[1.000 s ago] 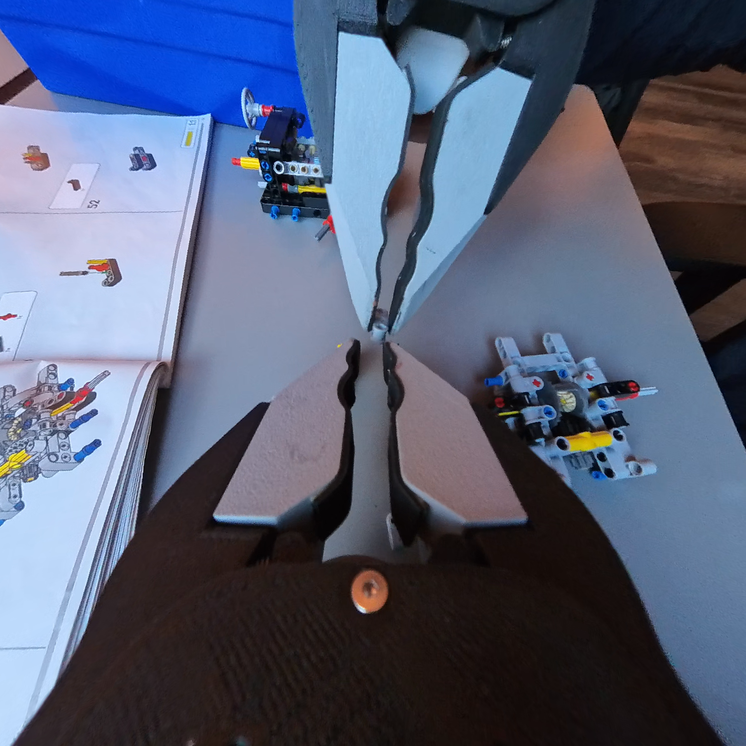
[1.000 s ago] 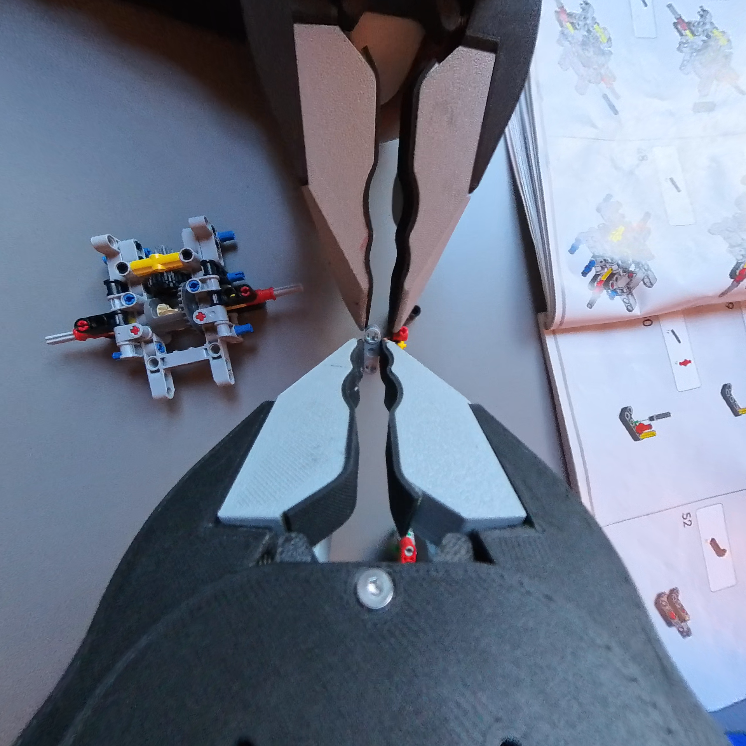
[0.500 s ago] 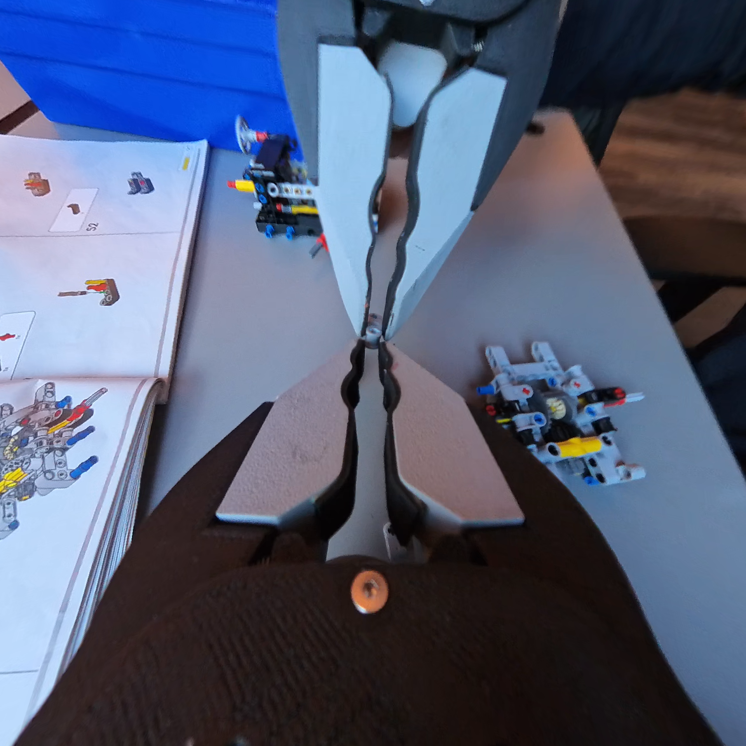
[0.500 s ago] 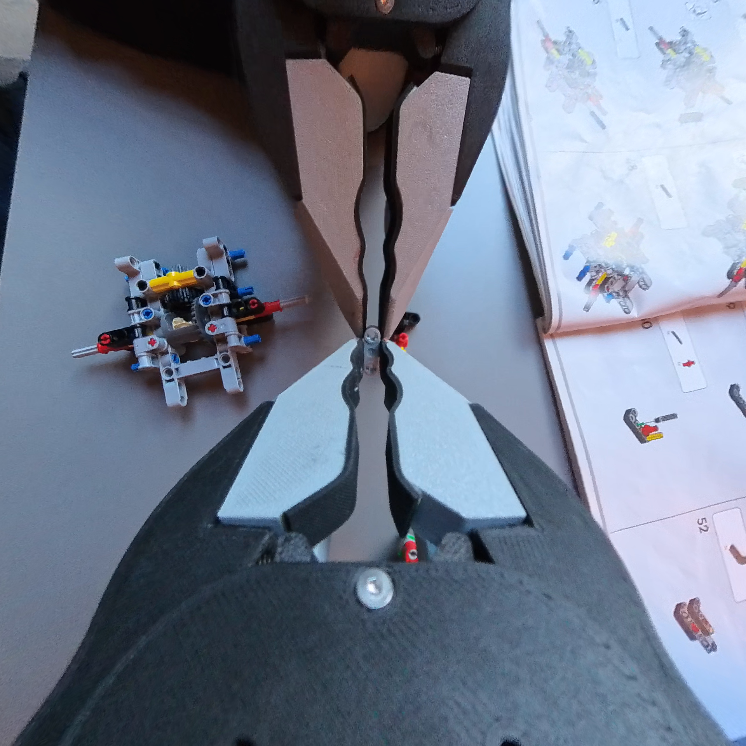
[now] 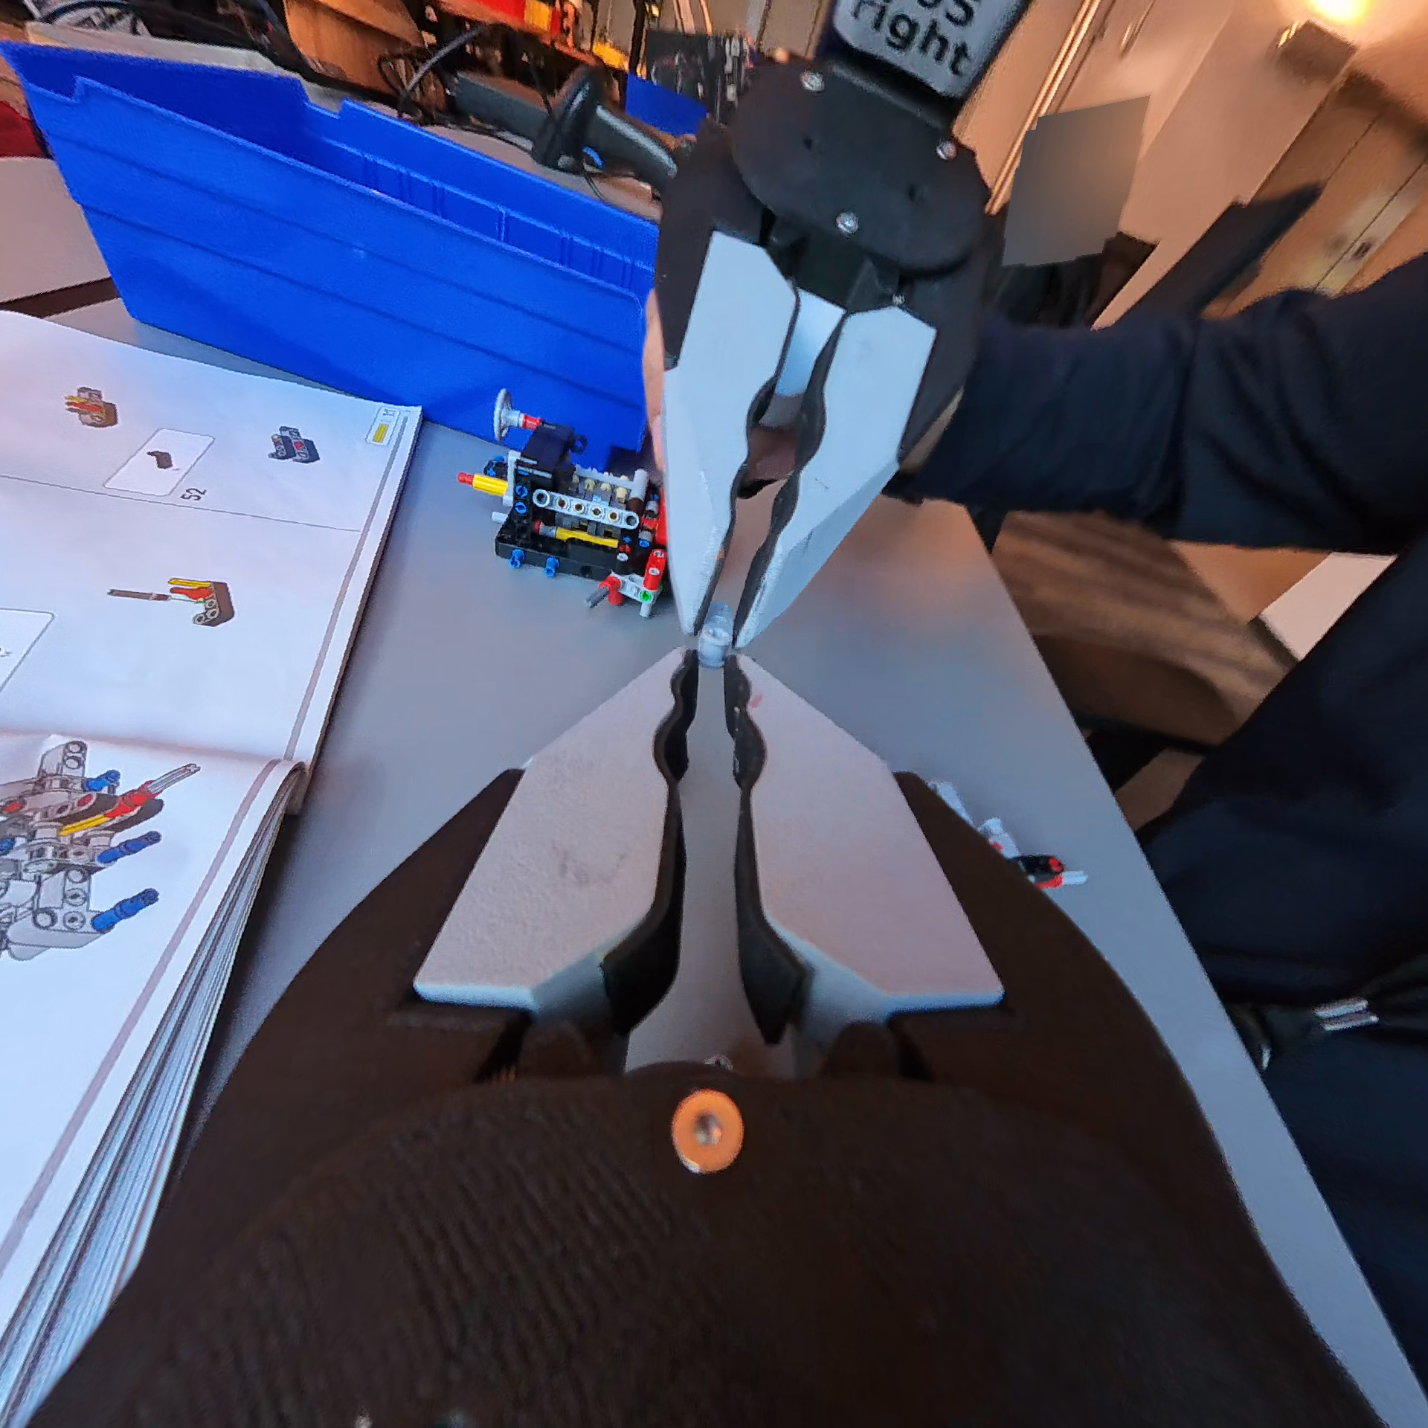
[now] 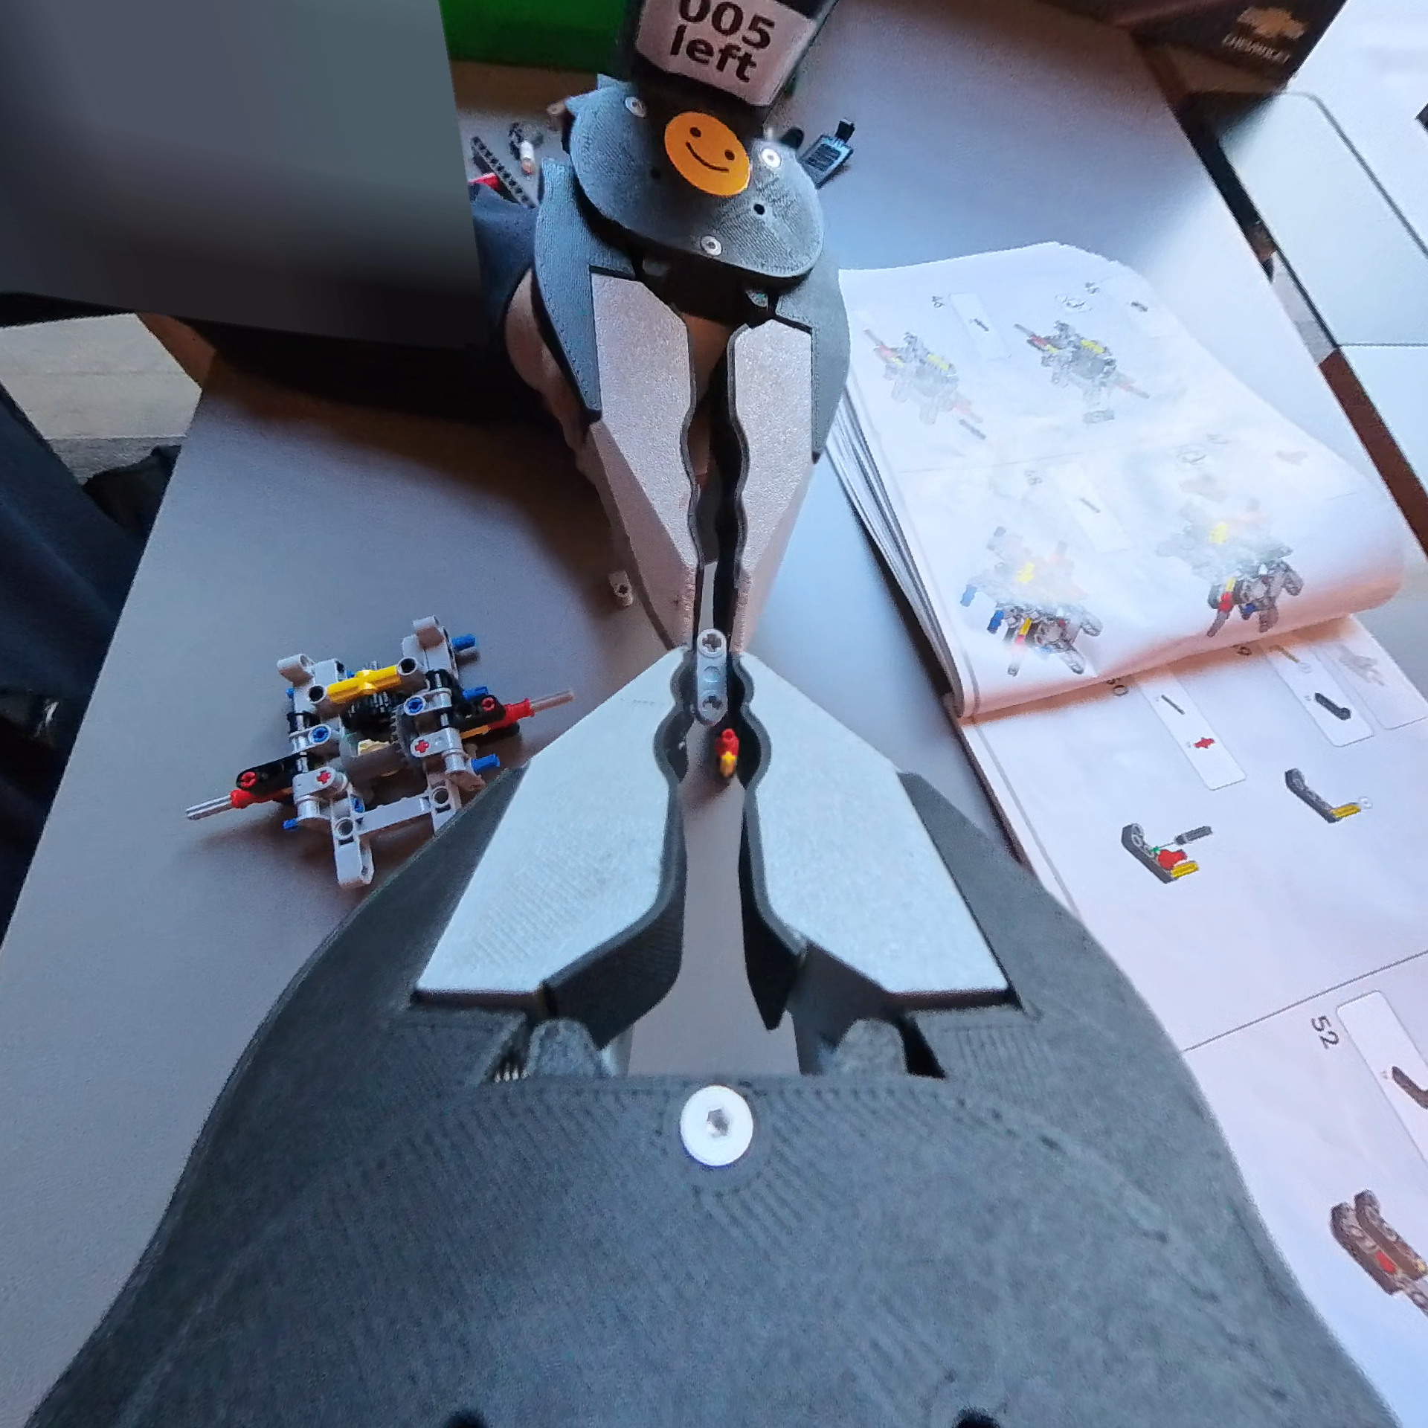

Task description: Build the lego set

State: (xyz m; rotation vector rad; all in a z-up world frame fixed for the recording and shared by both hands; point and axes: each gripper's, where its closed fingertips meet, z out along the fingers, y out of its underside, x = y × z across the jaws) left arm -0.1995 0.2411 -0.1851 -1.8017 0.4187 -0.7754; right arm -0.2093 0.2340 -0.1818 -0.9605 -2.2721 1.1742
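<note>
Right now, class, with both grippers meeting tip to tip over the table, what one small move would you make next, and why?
Probably ease the left gripper straight back a little. The small grey beam sits between the fingers of the right gripper, and the left's tips meet its far end, so a slow pull would show which holds it.

The table [image 5: 479,664] has a smooth, matt grey surface. The instruction booklet [image 5: 178,541] is white printed paper with a slight sheen. The bin [image 5: 348,255] is glossy blue plastic. The small beam [image 6: 709,680] is smooth light-grey plastic. The gripper bodies [image 6: 695,1275] are matt black plastic with fine ribbed lines, and the fingers [image 6: 556,873] look grainy grey.
</note>
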